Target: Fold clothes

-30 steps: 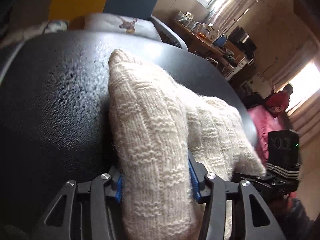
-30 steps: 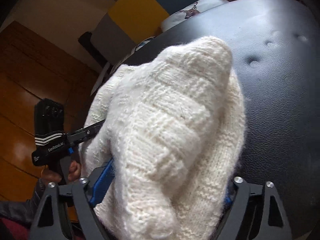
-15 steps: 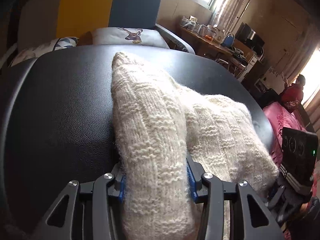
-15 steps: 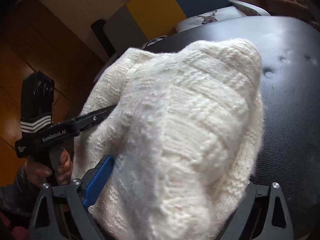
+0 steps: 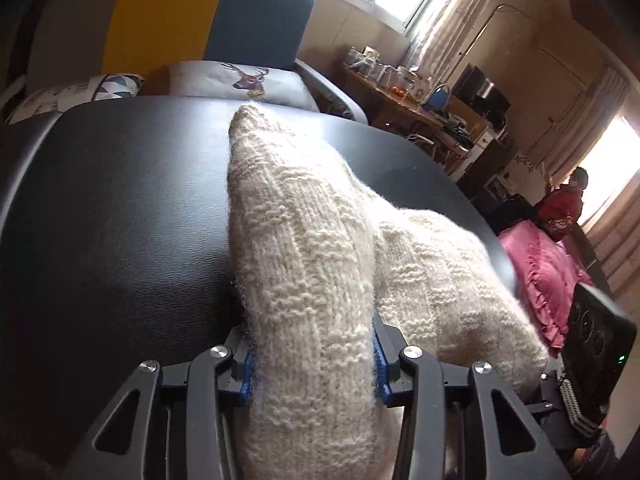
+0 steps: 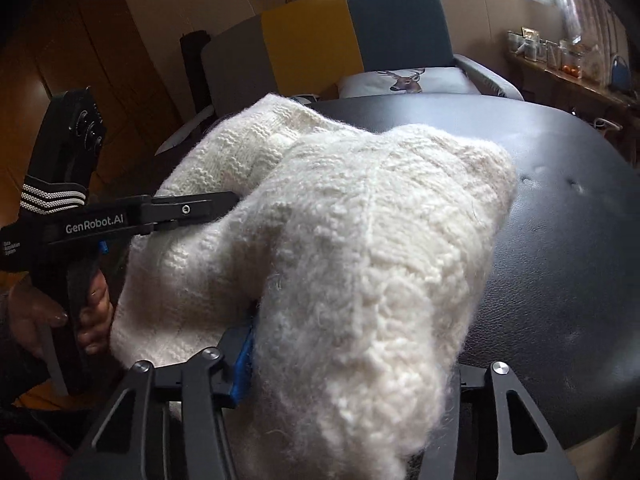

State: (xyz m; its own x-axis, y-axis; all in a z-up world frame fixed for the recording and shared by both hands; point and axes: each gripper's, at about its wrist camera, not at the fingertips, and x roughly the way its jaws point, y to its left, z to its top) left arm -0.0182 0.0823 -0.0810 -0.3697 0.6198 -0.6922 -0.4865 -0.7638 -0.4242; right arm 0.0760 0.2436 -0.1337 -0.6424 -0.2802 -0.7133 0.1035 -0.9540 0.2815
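In the left wrist view, the black padded table (image 5: 112, 216) fills the left half of the frame, its leather-like surface bare there. At lower centre the left gripper (image 5: 312, 364) is clenched on a thick fold of the cream knitted sweater (image 5: 304, 264), blue pads pressing the wool from both sides. From the jaws the garment runs up the middle of the frame to a narrow end lying on the table top, and a second bulk of it spreads toward the lower right. Behind the table, at upper left, stands a sofa (image 5: 168, 20) with grey, yellow and teal panels, and a deer-print cushion (image 5: 240, 80) sits just above the table's far edge. At right centre is a cluttered wooden desk (image 5: 404, 96), below it pink bedding (image 5: 548, 280), and a person in red (image 5: 564, 204) stands by the bright window at the right edge. In the right wrist view, at the left edge a hand (image 6: 92, 304) grips the handle of the other black tool, whose arm reaches into the sweater at centre left. The right gripper (image 6: 352, 364) at lower centre is grasping a bunched, raised fold of the sweater; only its left blue pad shows, the other being buried in wool. The rest of the knit drapes over the table's left part, with dark table surface bare to the right.
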